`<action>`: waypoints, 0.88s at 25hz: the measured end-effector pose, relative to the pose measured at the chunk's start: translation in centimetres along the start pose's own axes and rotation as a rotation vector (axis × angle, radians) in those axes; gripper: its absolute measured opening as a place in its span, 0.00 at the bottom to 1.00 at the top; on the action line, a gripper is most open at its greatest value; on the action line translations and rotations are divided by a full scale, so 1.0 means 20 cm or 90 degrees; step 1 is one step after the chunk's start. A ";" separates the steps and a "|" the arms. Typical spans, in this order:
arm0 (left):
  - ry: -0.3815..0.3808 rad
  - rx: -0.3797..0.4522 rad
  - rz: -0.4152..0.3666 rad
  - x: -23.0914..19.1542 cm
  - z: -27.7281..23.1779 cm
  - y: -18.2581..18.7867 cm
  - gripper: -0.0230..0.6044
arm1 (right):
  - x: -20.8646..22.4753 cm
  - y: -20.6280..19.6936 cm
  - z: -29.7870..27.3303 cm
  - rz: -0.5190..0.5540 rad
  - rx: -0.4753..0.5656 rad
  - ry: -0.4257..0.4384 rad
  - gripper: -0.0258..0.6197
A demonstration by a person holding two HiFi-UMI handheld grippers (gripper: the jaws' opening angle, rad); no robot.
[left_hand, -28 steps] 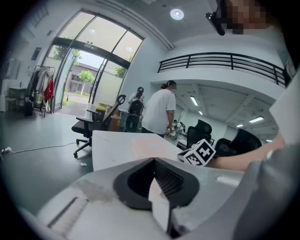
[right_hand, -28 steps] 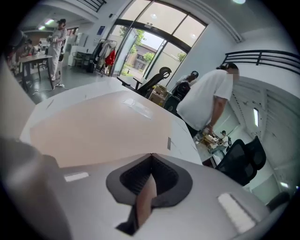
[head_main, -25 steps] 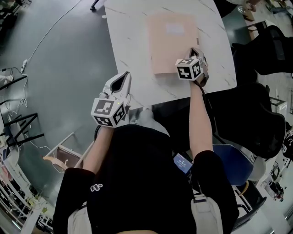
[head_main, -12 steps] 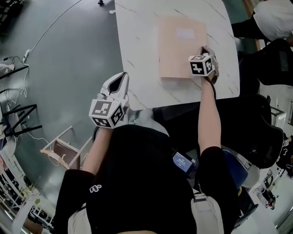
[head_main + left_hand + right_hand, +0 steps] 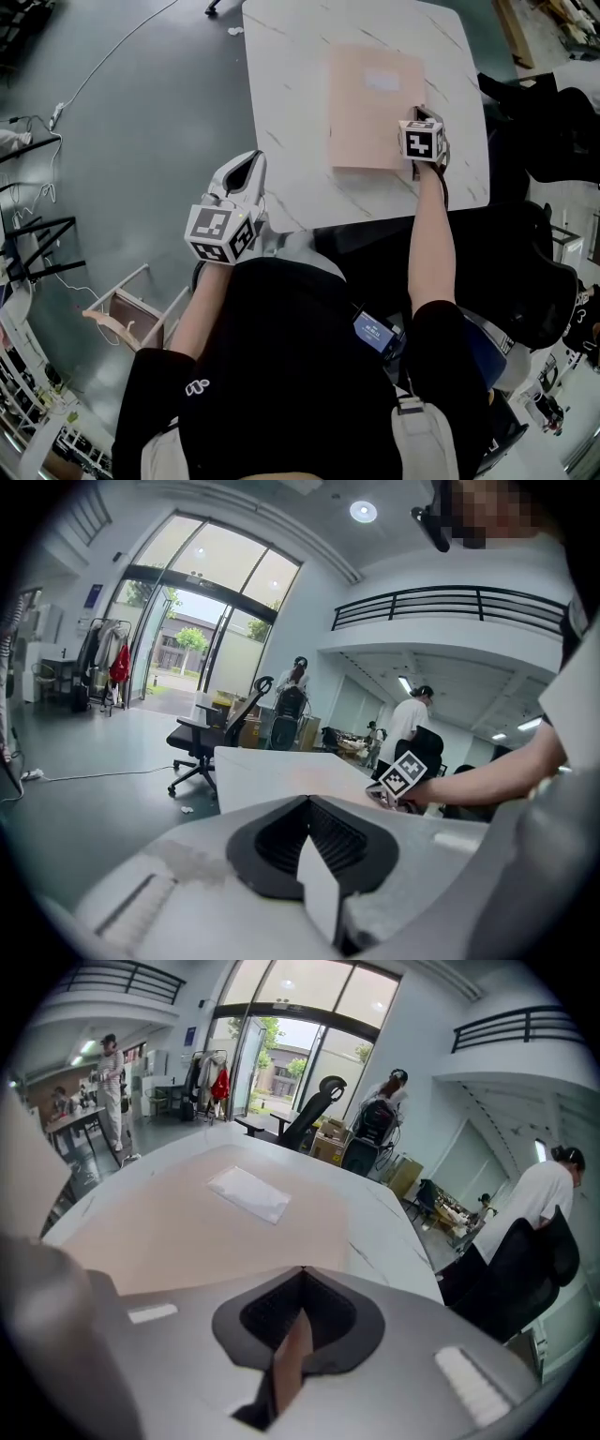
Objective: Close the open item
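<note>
From the head view, I'm looking down on a white marbled table (image 5: 291, 112), and the tan folder (image 5: 375, 108) is lying flat and shut on it, its white label (image 5: 382, 81) facing up toward the far end. My right tongs (image 5: 421, 117) are sitting at the folder's right edge, close to its near corner, pointing away from me and down at the table; whether the tips are actually touching the cover I cannot tell from up here. My left tongs (image 5: 251, 161) are hanging off the table, over the grey floor (image 5: 141, 112) just beside the table's near left corner, well apart from the folder. Switching to the left gripper view, the left tongs (image 5: 307, 799) are pressed together with nothing between them, and beyond them I'm seeing the table (image 5: 272, 771), the right tongs (image 5: 398, 778) out at its far side, and a black office chair (image 5: 202, 738) standing on the floor behind. Now the right gripper view: the right tongs (image 5: 302, 1271) are also closed tight and pinching nothing, the folder (image 5: 187, 1222) is spreading out flat right past the tips, its label (image 5: 248, 1192) lying further along, with bare table (image 5: 394, 1232) running off to the right.
</note>
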State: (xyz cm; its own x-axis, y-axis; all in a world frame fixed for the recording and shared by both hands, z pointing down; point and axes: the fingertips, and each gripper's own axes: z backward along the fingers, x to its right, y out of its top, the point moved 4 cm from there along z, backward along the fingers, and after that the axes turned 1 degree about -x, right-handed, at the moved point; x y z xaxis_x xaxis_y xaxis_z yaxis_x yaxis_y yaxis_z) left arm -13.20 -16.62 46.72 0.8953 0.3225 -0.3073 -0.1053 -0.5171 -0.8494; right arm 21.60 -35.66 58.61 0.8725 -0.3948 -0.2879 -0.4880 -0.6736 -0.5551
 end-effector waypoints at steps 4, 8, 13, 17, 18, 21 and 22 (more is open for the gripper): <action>-0.018 0.021 -0.016 0.01 0.02 0.08 0.04 | 0.02 0.03 0.06 -0.024 -0.009 -0.004 0.03; -0.040 0.050 -0.034 0.02 0.02 0.19 0.04 | 0.00 0.11 0.26 -0.093 0.088 -0.033 0.03; -0.088 0.079 -0.070 0.11 -0.03 0.31 0.04 | -0.16 0.18 0.65 -0.200 0.250 0.012 0.03; -0.127 0.102 -0.096 0.19 -0.09 0.41 0.04 | -0.27 0.25 0.96 -0.239 0.354 0.045 0.03; -0.135 0.110 -0.101 0.21 -0.10 0.44 0.04 | -0.28 0.28 1.04 -0.246 0.377 0.051 0.03; -0.157 0.138 -0.121 0.28 -0.12 0.54 0.04 | -0.33 0.35 1.24 -0.250 0.435 0.064 0.03; -0.162 0.149 -0.131 0.31 -0.11 0.57 0.04 | -0.34 0.38 1.30 -0.248 0.451 0.066 0.03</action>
State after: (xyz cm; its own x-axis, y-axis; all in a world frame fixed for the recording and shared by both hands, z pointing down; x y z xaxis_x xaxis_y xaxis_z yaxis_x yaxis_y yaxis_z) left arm -7.87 -22.33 36.15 0.7754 0.6015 -0.1923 -0.0571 -0.2364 -0.9700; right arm 12.60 -21.79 36.11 0.9526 -0.2928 0.0823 0.0123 -0.2332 -0.9724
